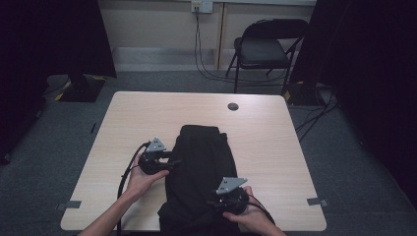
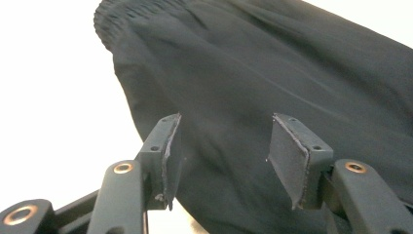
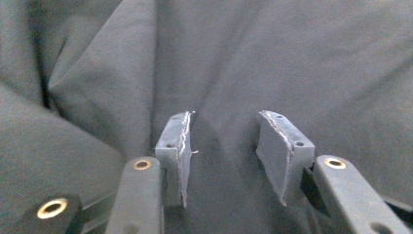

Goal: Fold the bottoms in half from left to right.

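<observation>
Black garment [image 1: 199,167] spans the table [image 1: 275,147] middle (fingers parted); sides bare.

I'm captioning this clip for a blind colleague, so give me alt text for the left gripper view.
A dark garment with a gathered elastic waistband lies on a pale table. The left tool points at its edge, its two black jaws standing apart with nothing pinched between them.

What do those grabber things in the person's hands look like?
Each hand holds a chunky black gripper. The left gripper and the right gripper each carry a grey three-cornered plate on top and trail a black cable. Up close, each has two black jaws with flat, dark grey pads and brass-coloured rivets at the joints. The person's forearms are bare, with no sleeves showing.
</observation>
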Demonstrator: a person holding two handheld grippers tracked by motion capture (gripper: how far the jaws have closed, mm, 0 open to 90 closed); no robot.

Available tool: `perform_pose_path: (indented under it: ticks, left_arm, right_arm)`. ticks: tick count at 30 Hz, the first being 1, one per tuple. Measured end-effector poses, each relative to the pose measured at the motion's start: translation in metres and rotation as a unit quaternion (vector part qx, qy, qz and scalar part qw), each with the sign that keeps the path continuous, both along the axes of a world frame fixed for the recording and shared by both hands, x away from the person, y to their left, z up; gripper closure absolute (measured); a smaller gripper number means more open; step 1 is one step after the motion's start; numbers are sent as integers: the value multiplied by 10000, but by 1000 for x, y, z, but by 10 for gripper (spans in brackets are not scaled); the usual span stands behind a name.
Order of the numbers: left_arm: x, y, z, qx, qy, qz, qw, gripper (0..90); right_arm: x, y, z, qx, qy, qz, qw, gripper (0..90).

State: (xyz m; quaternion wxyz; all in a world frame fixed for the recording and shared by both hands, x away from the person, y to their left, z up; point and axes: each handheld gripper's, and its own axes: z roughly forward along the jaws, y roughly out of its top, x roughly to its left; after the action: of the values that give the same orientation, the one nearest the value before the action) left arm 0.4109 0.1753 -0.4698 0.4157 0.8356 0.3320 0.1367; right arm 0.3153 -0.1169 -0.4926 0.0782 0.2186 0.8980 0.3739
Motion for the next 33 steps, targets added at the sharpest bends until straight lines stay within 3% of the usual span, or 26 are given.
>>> perform_pose_path:
  ticks: [2, 4, 6, 8, 10, 12, 15, 17, 18, 20, 21, 24, 26, 28, 31, 33]
  left_arm:
    - [2, -6, -3, 66, -74, -55, 9999, 468]
    - [4, -13, -9, 147, 44, -167, 9997, 485]
    - [3, -22, -16, 381, 159, -364, 9985, 534]
    - [2, -27, -20, 585, 234, -451, 9970, 577]
    - [1, -27, -21, 588, 236, -489, 9968, 594]
    - [1, -26, -21, 558, 295, -471, 9969, 598]
    - [-2, -25, -21, 582, 316, -434, 9969, 597]
    - [-4, -24, -20, 560, 374, -439, 9968, 594]
    - [-4, -24, -20, 542, 376, -438, 9969, 593]
    - [-4, -22, -20, 462, 439, -407, 9971, 579]
    - [-4, -22, -20, 459, 437, -402, 9972, 572]
    - [-6, -24, -21, 476, 392, -387, 9973, 547]
    - [-7, -25, -21, 508, 394, -394, 9972, 531]
    - [-7, -25, -21, 510, 391, -386, 9972, 516]
    - [-7, -26, -21, 517, 371, -371, 9973, 512]
    - [-8, -26, -20, 568, 368, -348, 9971, 511]
  right_arm:
    - [-11, -2, 1, -66, 16, 63, 10000, 558]
    - [-9, -1, 4, -30, 93, 60, 9999, 581]
    - [1, -1, 9, 172, 36, -161, 9997, 600]
    - [20, -5, 19, 328, -196, -561, 9977, 616]
    - [48, -13, 29, 421, -439, -1156, 9914, 612]
    - [71, -20, 32, 531, -454, -1589, 9848, 598]
    - [100, -24, 32, 242, -738, -2033, 9760, 562]
    - [118, -27, 26, 304, -446, -2198, 9740, 557]
    - [124, -27, 21, 161, -449, -2363, 9705, 557]
    - [129, -28, 14, 217, -228, -2334, 9719, 582]
    - [130, -29, 11, 214, -137, -2321, 9724, 667]
    - [123, -28, 15, 392, -189, -2167, 9753, 900]
    - [115, -28, 27, 531, -277, -2040, 9771, 900]
    - [105, -28, 34, 473, -367, -1981, 9783, 900]
    - [100, -34, 26, 91, -360, -1993, 9792, 900]
    - [105, -46, 11, -19, -173, -2159, 9762, 900]
